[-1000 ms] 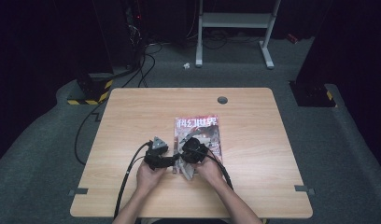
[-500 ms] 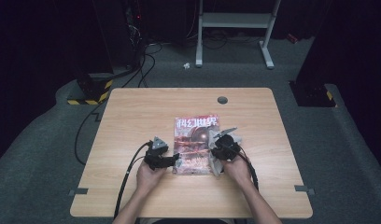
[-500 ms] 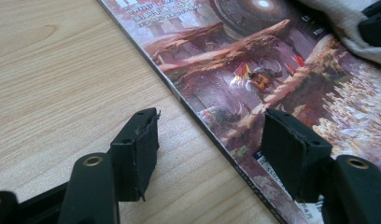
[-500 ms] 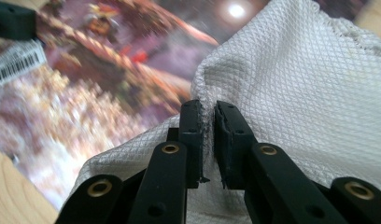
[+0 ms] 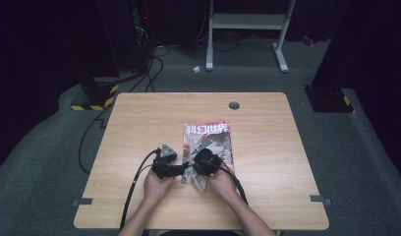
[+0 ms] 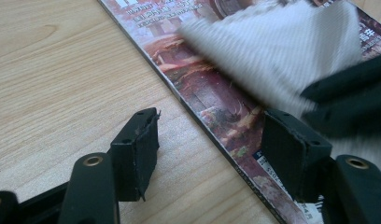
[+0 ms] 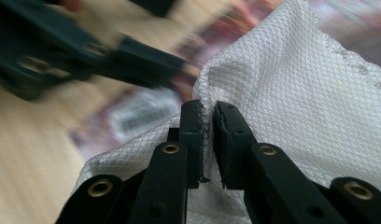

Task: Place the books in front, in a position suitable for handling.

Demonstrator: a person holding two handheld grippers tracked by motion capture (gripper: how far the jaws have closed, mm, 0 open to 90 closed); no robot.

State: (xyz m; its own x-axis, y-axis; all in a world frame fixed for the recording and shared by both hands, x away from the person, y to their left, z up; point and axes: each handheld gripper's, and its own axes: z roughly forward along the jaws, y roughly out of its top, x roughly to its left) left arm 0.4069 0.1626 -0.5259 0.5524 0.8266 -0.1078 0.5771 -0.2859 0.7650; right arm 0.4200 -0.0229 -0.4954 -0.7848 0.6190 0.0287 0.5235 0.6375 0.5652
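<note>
Pinching a fold of white cloth (image 7: 291, 93), the right gripper (image 7: 208, 122) has its jaws pressed nearly together on the weave, and the cloth drapes ahead of and below it over the magazine (image 5: 208, 142). The left gripper (image 6: 216, 144) sits with jaws spread, one pad on the table (image 6: 53, 79), the other over the magazine's cover, straddling its near edge without gripping anything. From that open claw the magazine's long axis runs diagonally up and away, while the cloth lies just ahead to its right. By my judgement, the right hand is nearer for wiping; the left steadies.
</note>
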